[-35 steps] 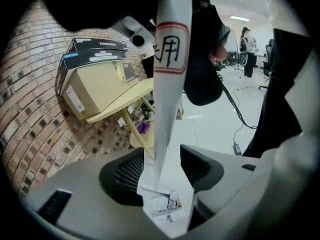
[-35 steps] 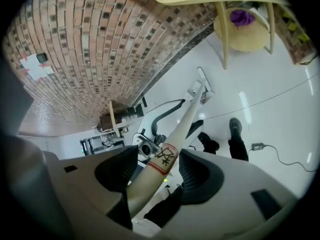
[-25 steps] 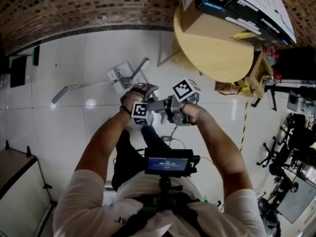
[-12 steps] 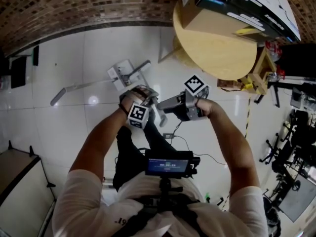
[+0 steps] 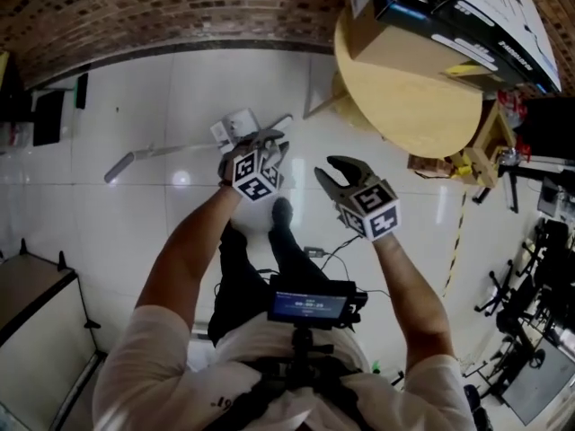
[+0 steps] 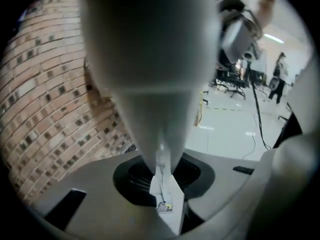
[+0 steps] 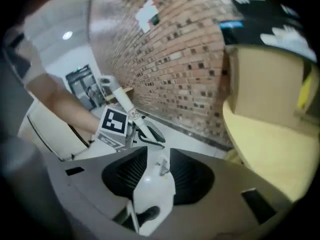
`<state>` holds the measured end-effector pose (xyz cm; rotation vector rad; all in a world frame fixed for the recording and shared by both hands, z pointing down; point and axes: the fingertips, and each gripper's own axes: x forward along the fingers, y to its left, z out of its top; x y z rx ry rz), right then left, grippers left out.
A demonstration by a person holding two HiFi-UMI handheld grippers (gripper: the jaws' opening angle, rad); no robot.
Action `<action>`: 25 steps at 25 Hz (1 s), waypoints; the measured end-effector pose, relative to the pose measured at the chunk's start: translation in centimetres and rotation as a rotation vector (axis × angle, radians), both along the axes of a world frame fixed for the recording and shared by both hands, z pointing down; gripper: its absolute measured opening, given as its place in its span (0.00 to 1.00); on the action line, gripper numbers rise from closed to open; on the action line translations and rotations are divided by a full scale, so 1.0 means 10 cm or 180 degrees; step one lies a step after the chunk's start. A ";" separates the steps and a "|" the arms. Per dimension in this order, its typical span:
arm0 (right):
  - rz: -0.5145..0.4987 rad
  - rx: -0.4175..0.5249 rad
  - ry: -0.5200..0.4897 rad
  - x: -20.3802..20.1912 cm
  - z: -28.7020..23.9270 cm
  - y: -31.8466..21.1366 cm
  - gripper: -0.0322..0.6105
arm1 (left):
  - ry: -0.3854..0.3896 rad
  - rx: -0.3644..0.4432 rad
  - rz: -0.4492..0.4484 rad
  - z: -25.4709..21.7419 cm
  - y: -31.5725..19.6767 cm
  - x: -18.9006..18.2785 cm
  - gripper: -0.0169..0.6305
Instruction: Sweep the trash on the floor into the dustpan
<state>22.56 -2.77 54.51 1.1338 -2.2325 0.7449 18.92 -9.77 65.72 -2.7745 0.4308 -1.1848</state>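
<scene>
My left gripper is shut on a pale broom handle. The handle runs up past the left gripper view's camera, and its jaws have just closed on it. The right gripper view shows that handle as a white rod passing through the left gripper. My right gripper hangs to the right, apart from it. Its jaws have just been closing; they stand open with nothing between them. A white dustpan-like piece lies on the floor beyond the left gripper. I see no trash.
A long stick with a grey grip lies on the white floor at the left. A round wooden table bearing boxes stands at the upper right, below a brick wall. A cable trails by my shoes.
The grippers were together at the handle. The right one has let go, swung right and rolled over. The left one has moved up the picture with the handle.
</scene>
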 end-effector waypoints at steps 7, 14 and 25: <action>-0.0760 0.0967 0.0804 -0.92 -0.37 -0.45 0.24 | 0.0106 -0.0364 -0.0433 -0.01 -0.16 -0.03 0.15; -0.0946 0.1107 0.0931 -1.10 -0.52 -0.56 0.20 | 0.0010 -0.0347 -0.0357 -0.04 -0.08 -0.05 0.17; -0.1450 0.1020 0.1307 -0.84 -0.61 -0.76 0.20 | -0.0109 -0.0290 -0.0593 -0.21 -0.05 -0.75 0.22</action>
